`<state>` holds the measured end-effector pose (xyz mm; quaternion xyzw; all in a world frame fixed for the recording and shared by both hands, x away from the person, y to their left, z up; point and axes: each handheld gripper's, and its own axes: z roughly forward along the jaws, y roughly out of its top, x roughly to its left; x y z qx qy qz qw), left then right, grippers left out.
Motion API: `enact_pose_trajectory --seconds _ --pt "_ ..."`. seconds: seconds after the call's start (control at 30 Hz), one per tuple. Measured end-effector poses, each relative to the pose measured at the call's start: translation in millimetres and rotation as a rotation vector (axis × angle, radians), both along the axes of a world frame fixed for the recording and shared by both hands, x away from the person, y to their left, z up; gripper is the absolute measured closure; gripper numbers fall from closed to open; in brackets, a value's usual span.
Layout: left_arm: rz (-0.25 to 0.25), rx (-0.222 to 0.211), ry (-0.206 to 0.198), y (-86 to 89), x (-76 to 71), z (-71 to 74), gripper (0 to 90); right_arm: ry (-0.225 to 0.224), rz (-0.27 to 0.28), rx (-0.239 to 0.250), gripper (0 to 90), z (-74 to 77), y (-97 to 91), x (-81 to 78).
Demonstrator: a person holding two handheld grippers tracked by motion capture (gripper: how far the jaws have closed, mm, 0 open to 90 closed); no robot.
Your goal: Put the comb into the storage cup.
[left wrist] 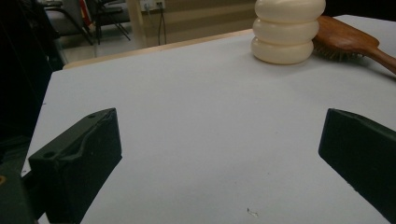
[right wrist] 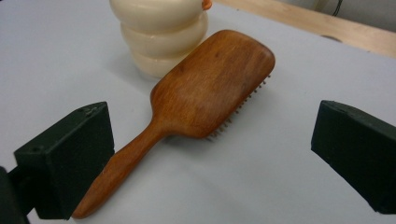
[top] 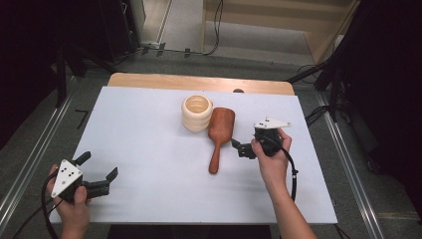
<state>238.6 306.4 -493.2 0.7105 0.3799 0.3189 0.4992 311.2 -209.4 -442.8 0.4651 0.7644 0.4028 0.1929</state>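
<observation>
We see the wooden hairbrush [top: 219, 135] lying bristles down on the white table [top: 149, 164], head away from the person, handle toward the near edge. Its head touches, or sits just beside, the cream ribbed holder [top: 197, 113], which stands upright to the brush's left in the high view. In the right gripper view we see the brush [right wrist: 205, 93] between the two black jaws, its handle running down toward the left jaw, with the holder [right wrist: 161, 32] right behind the head.

The right gripper [top: 244, 148] sits just beside the brush handle on its right, jaws pointing at it. We read its jaws as spread wide, holding nothing; whether a jaw tip touches the handle we cannot tell. The right hand [top: 271, 157] wraps the gripper body.

The left gripper [top: 99, 172] hovers low near the front left corner of the table, well apart from brush and holder. We note its jaws also spread wide, nothing between them but bare table. In the left gripper view we see the holder [left wrist: 286, 32] and brush [left wrist: 350, 42] far off at upper right. The left hand [top: 72, 204] holds the body.
</observation>
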Motion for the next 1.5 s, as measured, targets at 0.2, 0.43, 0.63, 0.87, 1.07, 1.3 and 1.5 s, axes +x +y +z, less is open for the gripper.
enact_pose_trajectory --seconds 0.2,0.43,0.63,0.87,1.07,1.3,1.5 --pt "-0.003 -0.002 0.002 0.1 0.4 -0.1 0.0 0.051 0.025 -0.029 0.0 -7.7 17.2 6.2" --pt "-0.004 -0.004 0.004 0.3 0.4 -0.2 0.0 0.113 0.014 -0.029 0.0 -18.8 31.8 13.9" --pt "-0.005 -0.002 0.005 0.1 0.6 -0.2 0.0 0.19 -0.011 0.001 0.0 -25.1 37.6 19.1" --pt "-0.006 -0.002 0.007 0.3 0.7 -0.2 0.0 0.188 -0.09 0.019 16.5 -30.3 42.1 20.4" --pt "-0.007 -0.005 0.007 0.2 0.9 -0.3 0.0 0.221 -0.082 -0.012 24.7 -35.0 53.1 21.2" --pt "-0.008 -0.002 0.008 -0.2 1.0 -0.4 0.0 0.299 -0.135 0.014 33.1 -42.5 56.3 25.4" --pt "-0.008 -0.004 0.008 -0.2 1.0 -0.4 0.0 0.311 -0.175 0.014 37.1 -42.4 57.0 23.8"
